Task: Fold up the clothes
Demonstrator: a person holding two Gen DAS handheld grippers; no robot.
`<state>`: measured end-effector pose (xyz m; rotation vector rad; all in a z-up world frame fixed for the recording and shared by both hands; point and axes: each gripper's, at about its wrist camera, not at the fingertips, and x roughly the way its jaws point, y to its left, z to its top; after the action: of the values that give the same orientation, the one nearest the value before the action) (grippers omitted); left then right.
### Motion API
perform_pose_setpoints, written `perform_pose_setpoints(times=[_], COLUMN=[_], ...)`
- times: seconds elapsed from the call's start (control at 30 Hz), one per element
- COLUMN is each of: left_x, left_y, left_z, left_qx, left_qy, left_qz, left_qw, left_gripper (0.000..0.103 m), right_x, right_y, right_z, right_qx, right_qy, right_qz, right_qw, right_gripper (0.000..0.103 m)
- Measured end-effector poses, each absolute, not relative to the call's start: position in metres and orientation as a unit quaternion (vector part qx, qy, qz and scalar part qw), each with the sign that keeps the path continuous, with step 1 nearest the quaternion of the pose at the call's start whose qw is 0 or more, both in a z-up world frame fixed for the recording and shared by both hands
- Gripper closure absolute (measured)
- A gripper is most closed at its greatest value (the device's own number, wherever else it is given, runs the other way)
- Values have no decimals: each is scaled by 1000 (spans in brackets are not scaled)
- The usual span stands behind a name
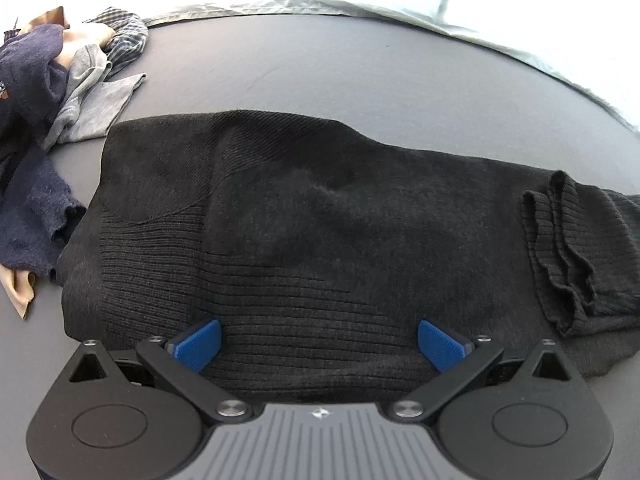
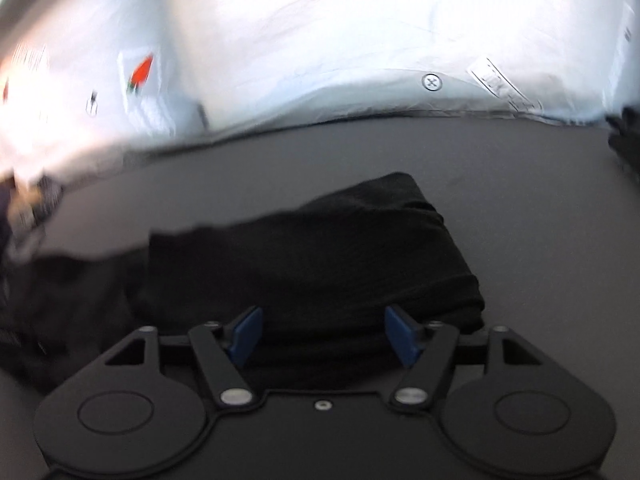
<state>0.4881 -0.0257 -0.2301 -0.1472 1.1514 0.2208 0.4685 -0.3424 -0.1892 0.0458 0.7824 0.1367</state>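
We see the black ribbed sweater [image 1: 320,220] lying partly folded on the grey table [image 1: 320,60], a cuff bunched at 3 o'clock. Left gripper [image 1: 319,342] spread wide above its near hem, gripping nothing. Right gripper [image 2: 323,334] likewise parted over the blurred sweater [image 2: 320,248]. Heaped clothes [image 1: 48,80] at 10 o'clock.

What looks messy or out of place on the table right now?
The black sweater lies mostly flat, but its ribbed sleeve cuff is bunched on top at one end. A heap of unfolded clothes sits crumpled beside it.
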Motion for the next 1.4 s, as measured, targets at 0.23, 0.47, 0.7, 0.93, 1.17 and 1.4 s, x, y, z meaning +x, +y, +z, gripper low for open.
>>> perform_pose_setpoints(times=[0.23,0.47,0.7,0.93,1.17,1.4], left_x=[441,412,419,421,452,489], left_y=[21,75,104,116,75,-31], left_z=[-215,-223,-224,-222,-173,-177], left_qx=[-224,-289,-303,-312,-269,-181], left_qy=[488,453,413,377,340,411], left_qz=[92,150,171,162,55,-178], left_qw=[839,830,842,857,899,875], left_gripper=[1,18,25,91,93,84], right_x=[452,451,473,473,475,486], right_y=[-336,-336,-327,-325,-322,-328], right_z=[-206,-209,-226,-226,-224,-217], right_qx=[13,19,20,25,35,45], right_qy=[369,356,356,356,367,402], right_qz=[22,21,5,-11,-19,-2], right_qw=[929,934,934,934,929,915], right_gripper=[0,0,0,0,0,0])
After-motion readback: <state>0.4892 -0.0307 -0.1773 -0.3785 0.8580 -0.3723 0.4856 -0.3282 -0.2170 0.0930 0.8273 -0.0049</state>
